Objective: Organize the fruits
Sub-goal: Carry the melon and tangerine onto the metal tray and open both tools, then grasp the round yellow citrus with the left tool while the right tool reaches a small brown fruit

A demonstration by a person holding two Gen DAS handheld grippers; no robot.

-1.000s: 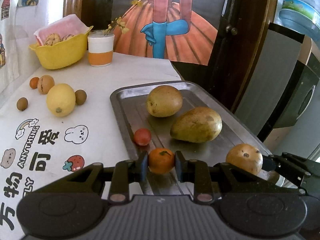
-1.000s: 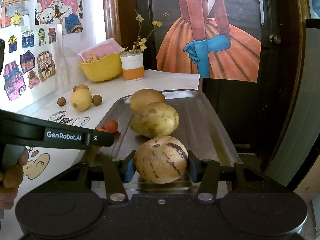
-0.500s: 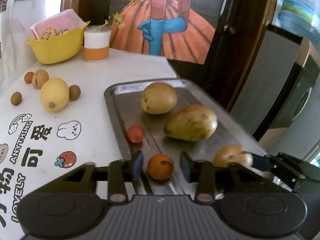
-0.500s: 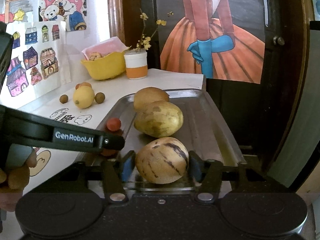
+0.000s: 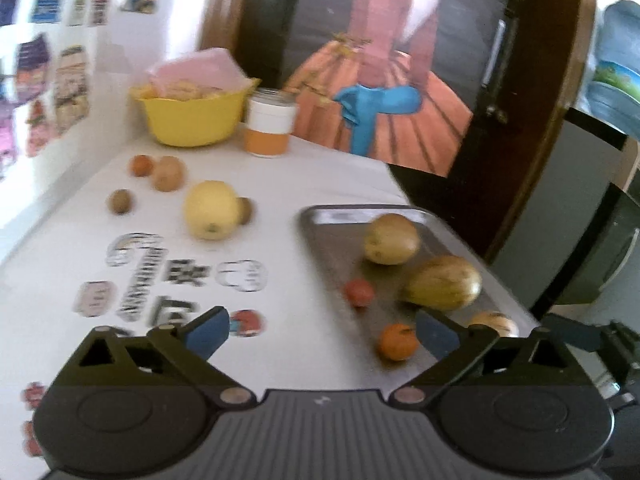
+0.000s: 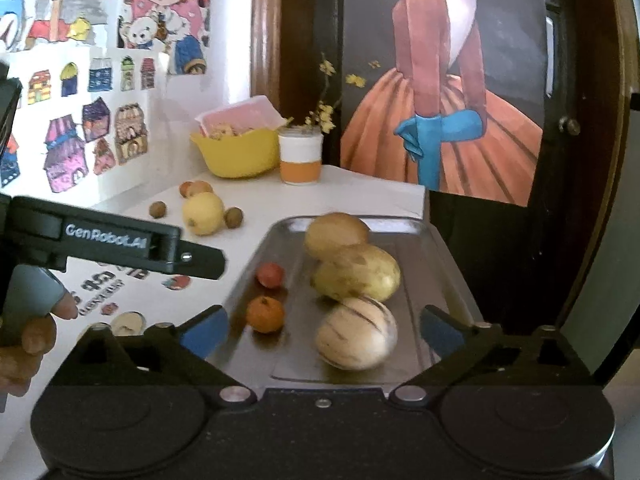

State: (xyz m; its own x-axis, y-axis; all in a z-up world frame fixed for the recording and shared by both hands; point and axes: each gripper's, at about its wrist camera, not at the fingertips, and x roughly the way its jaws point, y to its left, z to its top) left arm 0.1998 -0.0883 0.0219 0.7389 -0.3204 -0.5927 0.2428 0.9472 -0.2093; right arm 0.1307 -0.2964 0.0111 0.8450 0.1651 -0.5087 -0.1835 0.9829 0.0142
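I've let go with both claws: a second ago my left claw [image 5: 322, 332] was clamped on the small orange [image 5: 399, 342] and my right claw [image 6: 324, 326] on the striped pale melon [image 6: 356, 334]; now both sets of jaws stand wide apart and empty, pulled back from the fruit

Nearest to me, the small orange sits on the near left part of the metal tray [image 6: 440, 248], free of the blue pads. Just beside it to the right, the striped pale melon rests on the tray floor, touching nothing of mine. Behind the orange is the small red fruit [image 6: 270, 275], and behind the melon the two yellow-green mangoes [image 6: 356, 272], one against the other

So I judge five pieces are delivered, and the left view is blurred because that claw is swinging away toward the counter [image 5: 320, 176]

Farther out on the counter, still to be fetched: the lemon [image 5: 211, 210] with a small brown fruit [image 5: 245, 211] touching it, and three more small round ones beyond. At the back stand the yellow bowl [image 5: 192, 120] and the orange-banded cup [image 5: 270, 128]
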